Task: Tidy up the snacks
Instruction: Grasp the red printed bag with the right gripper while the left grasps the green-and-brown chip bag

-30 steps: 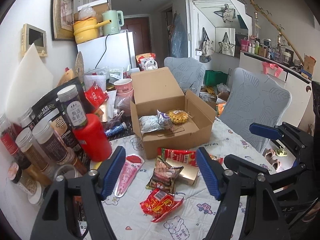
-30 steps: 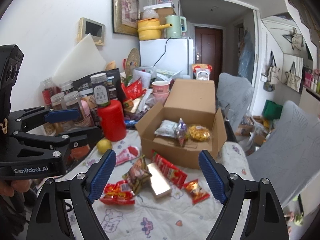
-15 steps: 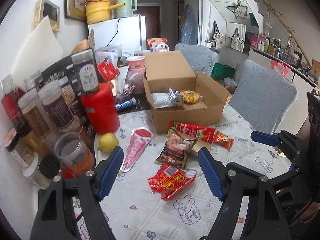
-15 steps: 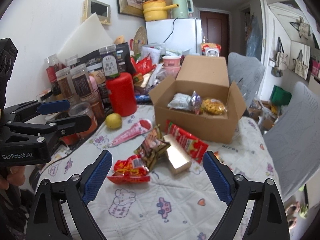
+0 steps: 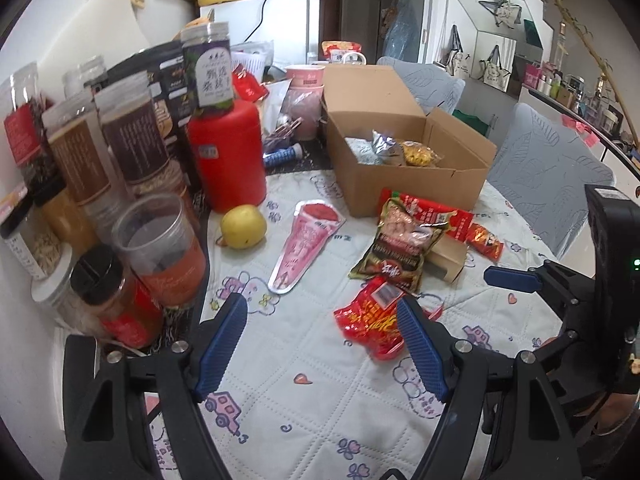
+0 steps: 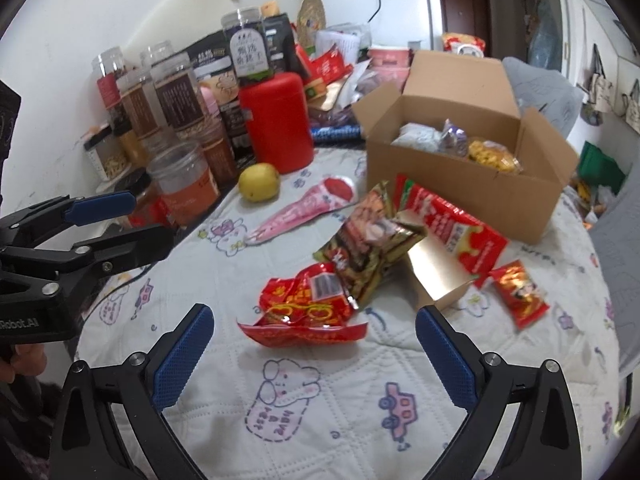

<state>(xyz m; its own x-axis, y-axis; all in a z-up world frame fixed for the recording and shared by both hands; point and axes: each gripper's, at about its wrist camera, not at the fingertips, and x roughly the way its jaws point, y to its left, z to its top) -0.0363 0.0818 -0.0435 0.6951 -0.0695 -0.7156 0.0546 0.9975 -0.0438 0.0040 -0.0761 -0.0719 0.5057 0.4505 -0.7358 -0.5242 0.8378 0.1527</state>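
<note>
An open cardboard box [image 5: 404, 184] [image 6: 472, 188] holds a few snack bags at the table's far side. Loose snacks lie in front of it: a crinkled red packet [image 5: 370, 322] [image 6: 308, 306], a dark brown bag [image 5: 400, 248] [image 6: 368, 240], a gold box [image 6: 436, 268], a long red pack [image 6: 460, 228], a small red sachet [image 6: 520, 292] and a pink cone-shaped pack [image 5: 306, 244] [image 6: 304, 208]. My left gripper [image 5: 320, 346] is open and empty, just short of the red packet. My right gripper [image 6: 314, 354] is open and empty, just in front of the same packet.
Several jars and bottles [image 5: 120, 160] and a red canister [image 5: 228, 156] crowd the left side by the wall. A yellow fruit [image 5: 243, 226] lies beside the canister. Grey chairs [image 5: 544, 176] stand at the far right. The tablecloth [image 6: 320, 412] fills the foreground.
Both grippers have dropped lower and tilted toward the table, closing in on the red packet. Both stay open. No snack has moved.
</note>
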